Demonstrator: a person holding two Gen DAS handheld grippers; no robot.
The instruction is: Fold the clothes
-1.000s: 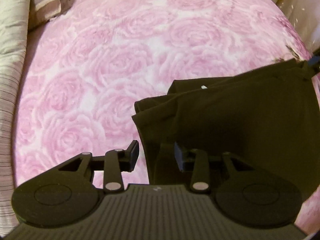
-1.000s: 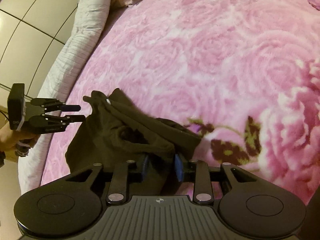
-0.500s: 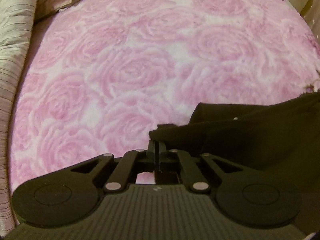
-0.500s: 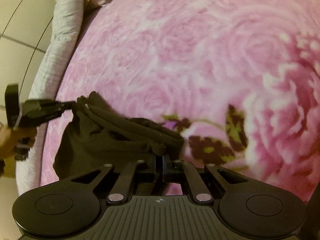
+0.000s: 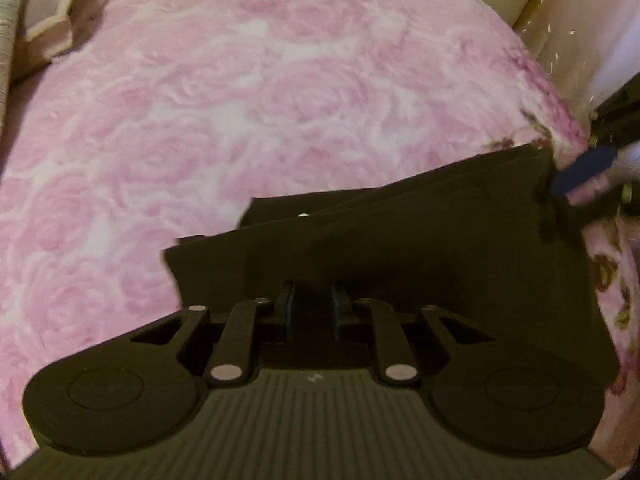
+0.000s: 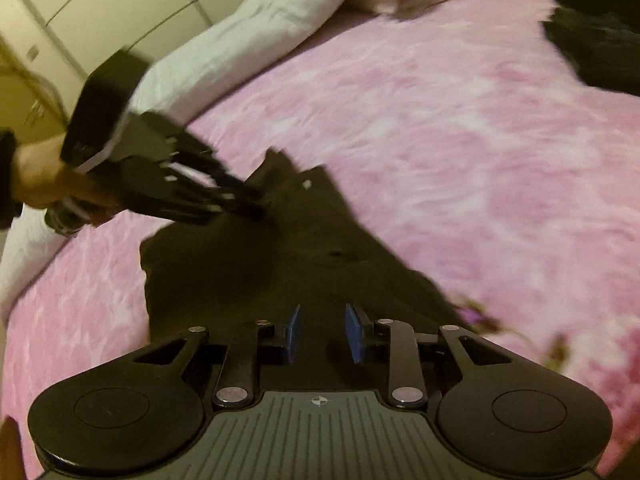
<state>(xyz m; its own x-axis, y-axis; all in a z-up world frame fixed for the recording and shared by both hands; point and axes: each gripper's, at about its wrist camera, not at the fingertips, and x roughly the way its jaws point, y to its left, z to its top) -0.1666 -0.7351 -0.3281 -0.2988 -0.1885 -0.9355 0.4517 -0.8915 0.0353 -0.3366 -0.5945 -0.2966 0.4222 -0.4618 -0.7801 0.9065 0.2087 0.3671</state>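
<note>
Garment (image 5: 420, 256) now flat, lengthwise between tongs (image 5: 312, 308)

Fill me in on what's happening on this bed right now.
A person is folding a dark garment on a pink rose-patterned blanket, with a hand-held gripper in each hand. The left gripper and the right gripper have both just been opening, and each now stands open over the cloth. The garment lies flat in layers. A pale pillow lies along the bed's edge.

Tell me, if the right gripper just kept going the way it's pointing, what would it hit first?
Most likely the dark garment: it lies right ahead of the right gripper on the pink blanket. The picture is blurred, so depth is uncertain.
</note>
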